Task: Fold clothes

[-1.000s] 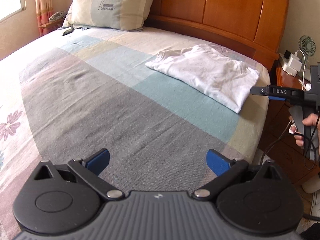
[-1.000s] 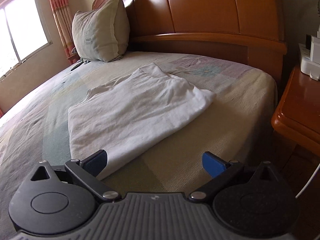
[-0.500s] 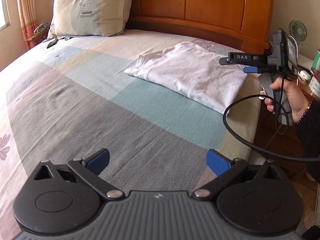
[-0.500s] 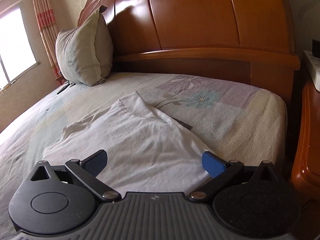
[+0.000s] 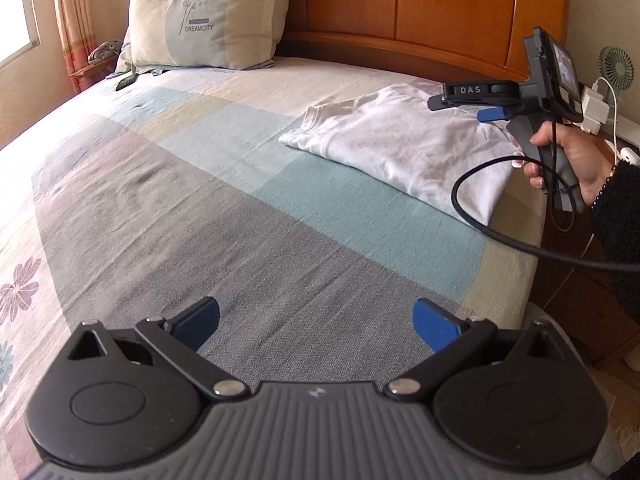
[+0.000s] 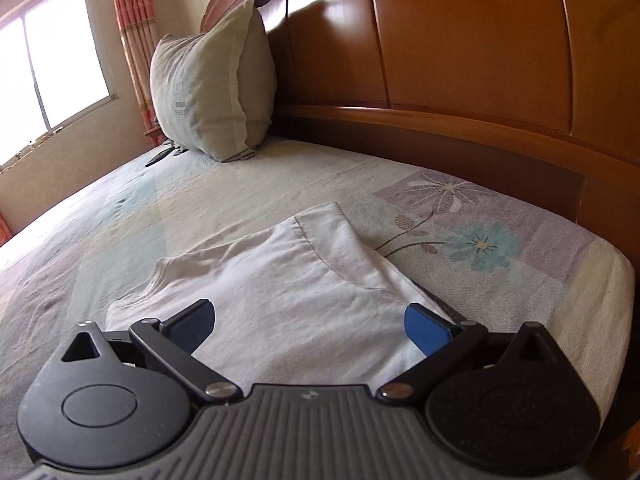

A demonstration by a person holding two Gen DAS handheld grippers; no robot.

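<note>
The left gripper (image 5: pixel 316 322) has black linkage arms, silver pivot screws, blue fingertip pads (image 5: pixel 434 324) and a ribbed grey body. The right gripper (image 5: pixel 468 106), marked "DAS", has a grey handle, a small screen and a black cable (image 5: pixel 472 226). A fuzzy black sleeve (image 5: pixel 618 216) and a beaded bracelet (image 5: pixel 604 188) sit beside that handle.

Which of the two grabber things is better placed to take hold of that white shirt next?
Probably the right gripper: its open fingers hover over the white shirt. The left gripper, also open, is over bare bedsheet, well away.
</note>
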